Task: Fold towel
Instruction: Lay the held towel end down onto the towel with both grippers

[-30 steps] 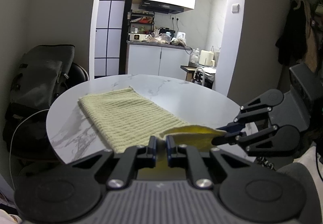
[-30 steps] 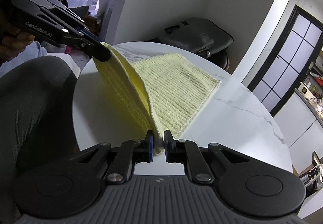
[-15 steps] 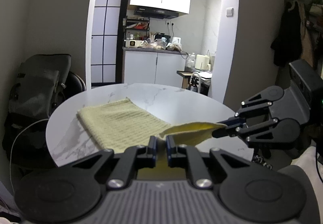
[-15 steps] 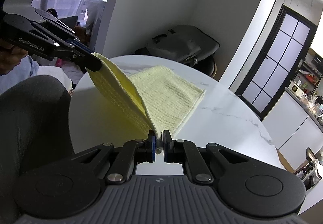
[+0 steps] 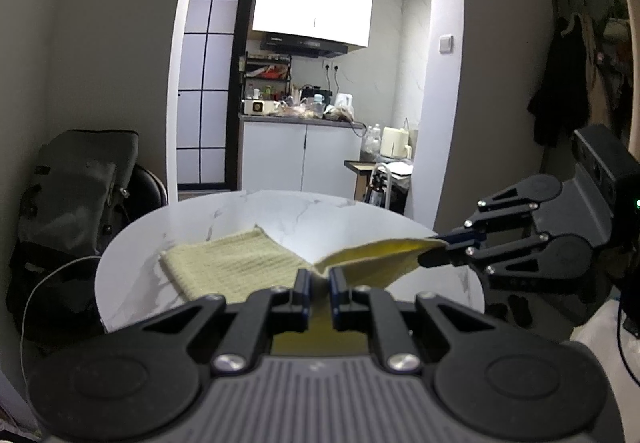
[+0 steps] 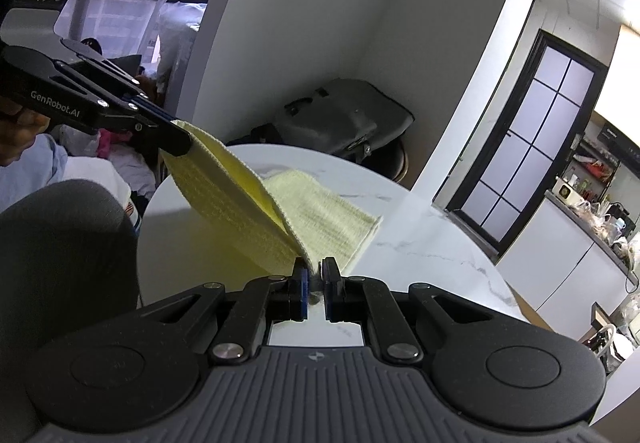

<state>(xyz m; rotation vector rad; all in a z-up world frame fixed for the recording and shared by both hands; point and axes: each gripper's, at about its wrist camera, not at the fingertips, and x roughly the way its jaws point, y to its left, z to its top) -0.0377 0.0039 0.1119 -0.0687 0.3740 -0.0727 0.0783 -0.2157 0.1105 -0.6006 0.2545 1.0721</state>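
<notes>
A pale yellow ribbed towel [image 5: 236,263] lies partly on the round white marble table [image 5: 312,211]; its near edge is lifted off the table and stretched between both grippers. My left gripper [image 5: 319,279] is shut on one near corner. My right gripper [image 6: 315,275] is shut on the other near corner; it also shows at the right of the left wrist view [image 5: 436,251]. The left gripper shows at upper left of the right wrist view [image 6: 180,141]. The far part of the towel [image 6: 328,215] rests flat on the table [image 6: 432,243].
A dark grey bag on a chair [image 5: 76,183] stands beyond the table's left side. A kitchen counter [image 5: 300,119] with clutter is behind through an archway. Coats [image 5: 568,83] hang at the right. A person's dark-clad leg [image 6: 68,243] is near the table edge.
Both grippers have risen with the towel's near edge and carried it toward the far side; more of the towel is off the table and less lies flat.
</notes>
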